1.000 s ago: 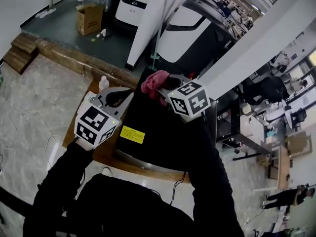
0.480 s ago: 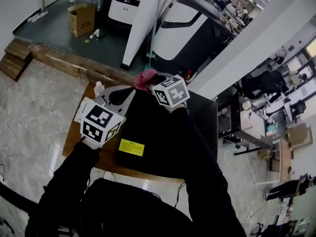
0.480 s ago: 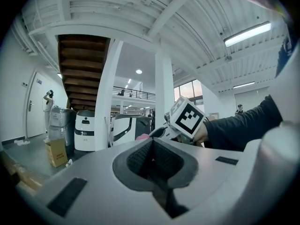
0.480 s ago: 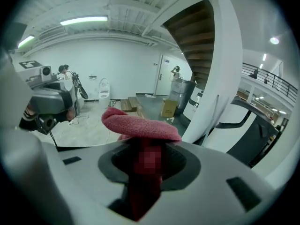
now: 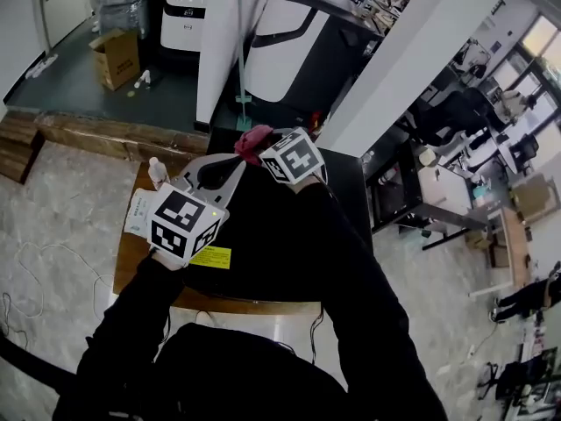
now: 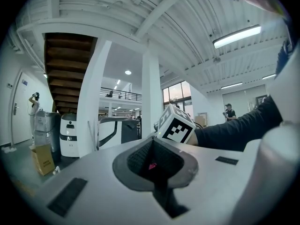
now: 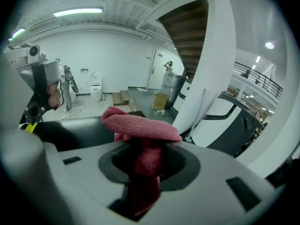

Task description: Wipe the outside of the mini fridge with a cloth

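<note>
Item: mini fridge (image 5: 250, 222), black, standing on a wooden worktop (image 5: 131, 257). In the head view its top face fills the centre of the frame, with a yellow label (image 5: 210, 257) near the lower left edge. The long axis of that face runs from upper centre down towards the person. Item: cloth (image 5: 252, 140), pink and bunched, at upper centre of the head view, over the far edge of the fridge top. Item: right gripper (image 5: 265, 149), jaws clenched on the cloth (image 7: 140, 125). In the right gripper view a fold stands above the jaws and a tail is pinched between them. The fridge's dark top (image 7: 75, 128) lies below and to the left of the cloth there. Whether cloth and fridge are touching cannot be told. Item: left gripper (image 5: 230, 170), at centre left just beside the right one. Its jaws are closed together on nothing, and a pink speck shows beyond them in the left gripper view (image 6: 154, 165). Item: small plastic bottle (image 5: 156, 169), on the worktop at the left. Assessment: the right gripper is the nearer and the only one equipped. Most of the surface to wipe lies from the cloth back towards the person and down the sides, so the stroke likely starts from the far edge.
</note>
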